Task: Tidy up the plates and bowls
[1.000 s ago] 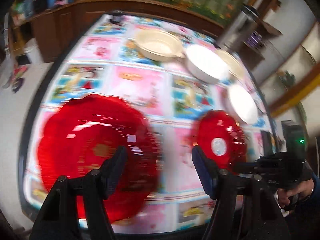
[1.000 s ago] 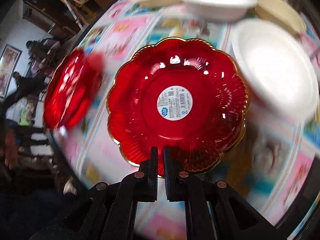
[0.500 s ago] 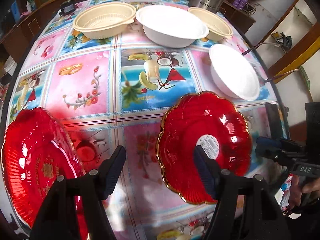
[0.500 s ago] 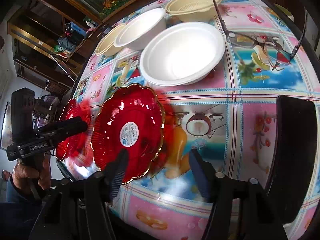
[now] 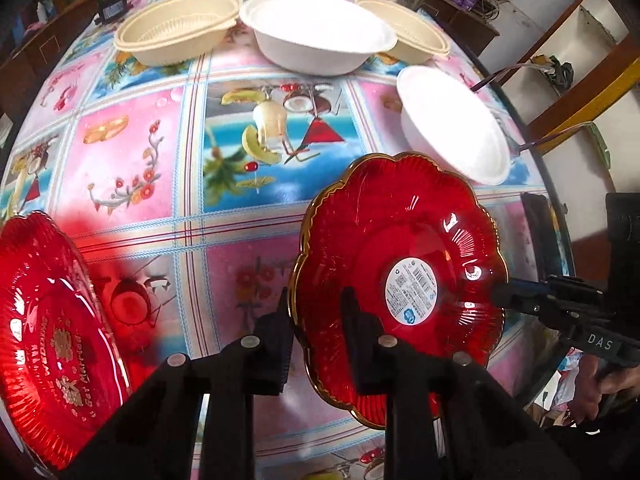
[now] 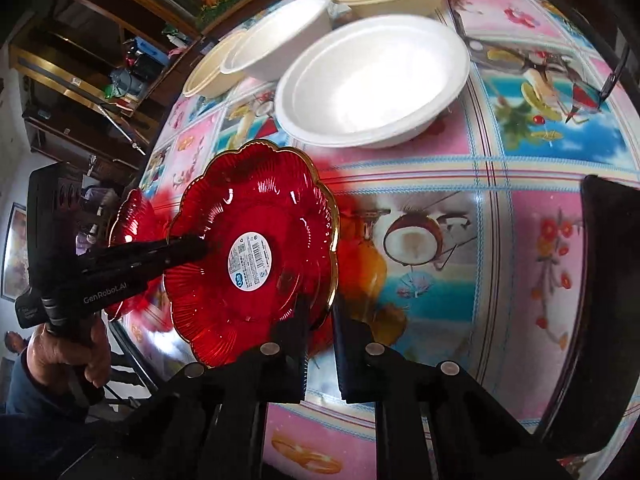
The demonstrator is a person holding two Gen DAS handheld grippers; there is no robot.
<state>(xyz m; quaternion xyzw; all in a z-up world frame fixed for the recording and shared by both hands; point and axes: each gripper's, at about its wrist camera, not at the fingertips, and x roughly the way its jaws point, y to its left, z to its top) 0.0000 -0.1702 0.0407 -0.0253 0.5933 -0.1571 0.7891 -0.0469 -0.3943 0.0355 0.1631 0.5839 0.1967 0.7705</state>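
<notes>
Nearest to me, the left gripper (image 5: 316,322) pinched the gold-trimmed rim of the small red plate (image 5: 400,276), one finger in front of the scalloped edge and the other behind the see-through plastic. The right gripper (image 6: 320,338) clamped the same plate (image 6: 256,252) on its opposite rim, so the dish hung tilted between the two tools above the near edge of the table (image 5: 152,184). It was a glossy, ribbed, flower-shaped plate with a round white barcode sticker (image 5: 414,294) at its centre and nothing in it. To the left lay a larger red plate (image 5: 52,344) of the same ribbed plastic, gold lettering printed on its face, also empty, casting a red glow on the cloth. The table wore a shiny plastic tablecloth (image 5: 120,160) of pink and blue picture squares. Farther on, to the right, a white foam bowl (image 5: 452,132) sat empty, smooth and matte. Beyond it a bigger white bowl (image 5: 320,36) stood between two beige bowls, one (image 5: 180,30) on the left with a ridged bottom, the other (image 5: 404,26) partly hidden behind the white one; all looked empty. A dark flat thing (image 6: 600,300) lay at the table's right edge.
</notes>
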